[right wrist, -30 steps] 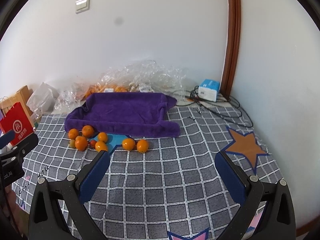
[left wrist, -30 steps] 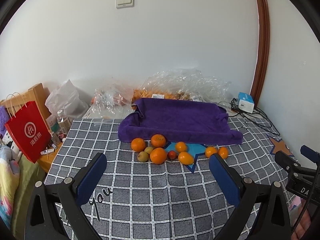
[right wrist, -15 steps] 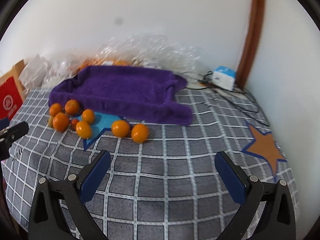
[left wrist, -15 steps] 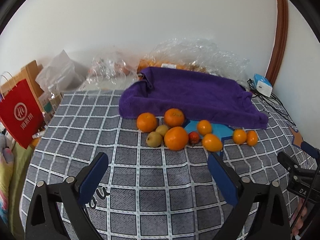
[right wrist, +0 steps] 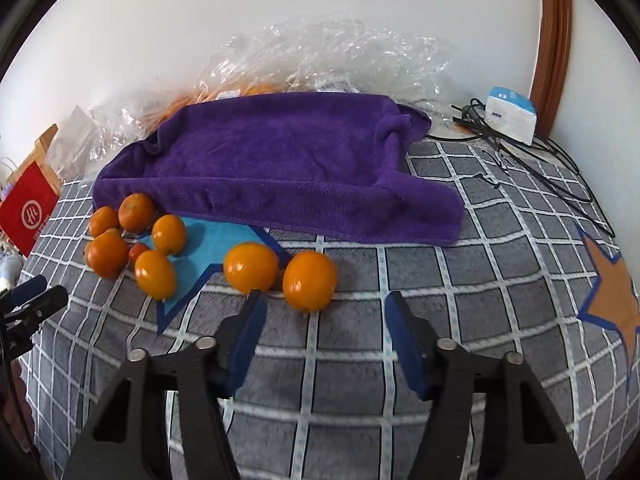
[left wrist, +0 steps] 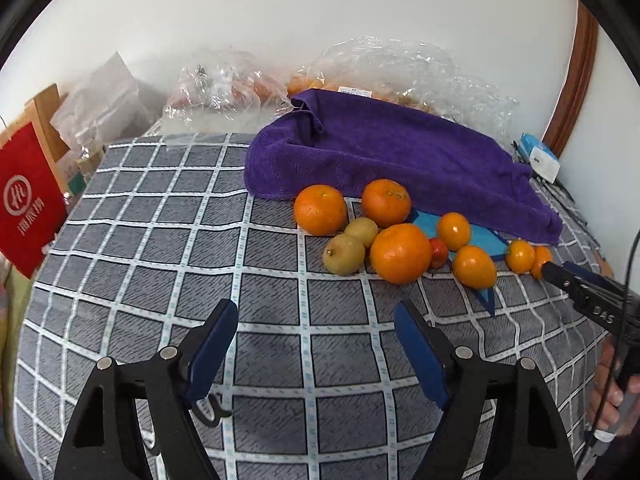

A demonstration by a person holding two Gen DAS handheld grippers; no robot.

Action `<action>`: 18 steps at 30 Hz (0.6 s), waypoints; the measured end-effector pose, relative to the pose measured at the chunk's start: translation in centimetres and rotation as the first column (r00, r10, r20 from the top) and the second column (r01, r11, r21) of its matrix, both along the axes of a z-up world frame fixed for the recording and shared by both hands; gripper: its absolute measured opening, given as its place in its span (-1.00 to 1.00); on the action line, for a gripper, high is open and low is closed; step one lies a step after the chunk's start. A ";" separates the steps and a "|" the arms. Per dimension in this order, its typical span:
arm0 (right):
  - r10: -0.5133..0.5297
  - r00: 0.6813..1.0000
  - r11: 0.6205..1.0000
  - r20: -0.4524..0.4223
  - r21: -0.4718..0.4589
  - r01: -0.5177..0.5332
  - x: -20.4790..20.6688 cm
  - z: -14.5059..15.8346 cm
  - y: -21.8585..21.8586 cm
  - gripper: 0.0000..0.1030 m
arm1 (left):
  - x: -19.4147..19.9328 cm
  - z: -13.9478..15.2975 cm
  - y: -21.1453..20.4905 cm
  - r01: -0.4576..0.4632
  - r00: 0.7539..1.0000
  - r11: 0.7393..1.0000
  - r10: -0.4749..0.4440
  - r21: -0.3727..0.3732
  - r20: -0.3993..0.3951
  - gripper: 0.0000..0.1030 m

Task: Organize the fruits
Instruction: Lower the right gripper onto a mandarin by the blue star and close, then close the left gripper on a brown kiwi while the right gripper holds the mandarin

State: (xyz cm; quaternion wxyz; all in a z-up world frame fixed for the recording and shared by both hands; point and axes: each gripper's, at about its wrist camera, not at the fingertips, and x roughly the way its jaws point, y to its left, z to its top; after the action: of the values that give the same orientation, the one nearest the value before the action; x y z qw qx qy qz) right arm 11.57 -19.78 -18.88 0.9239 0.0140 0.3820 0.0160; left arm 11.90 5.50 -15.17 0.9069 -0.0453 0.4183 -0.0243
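The fruits (left wrist: 400, 240) sit clustered on the checked cloth (left wrist: 160, 240) just in front of the purple towel (right wrist: 280, 168), two oranges (right wrist: 308, 280) apart from the rest; my right fingers (right wrist: 324, 328) have just been closing, nothing between them yet, nearest orange just ahead; my left fingers (left wrist: 316, 344), also narrowing, are empty, short of the pile.

Soft, even daylight fills both views; the white wall (left wrist: 280, 20) is bright. Fruit casts faint shadows. Glare glints on the crinkled plastic bags (right wrist: 328, 52). Fisheye bending curves the door frame (left wrist: 576, 80); corners vignette black. The right view is slightly blurred.
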 end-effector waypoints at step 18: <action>0.066 0.998 0.998 0.007 -0.007 -0.066 0.6 -1.1 -0.5 -0.38 | 4.5 -1.9 -1.4 0.012 1.000 0.999 -0.012 0.044 -0.010 -0.01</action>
State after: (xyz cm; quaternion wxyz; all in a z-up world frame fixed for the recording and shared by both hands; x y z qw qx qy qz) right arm 12.16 -20.28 -20.00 0.9242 -0.0018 0.3791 0.0453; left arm 16.45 4.12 -17.02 0.9054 -0.0229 0.4234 -0.0204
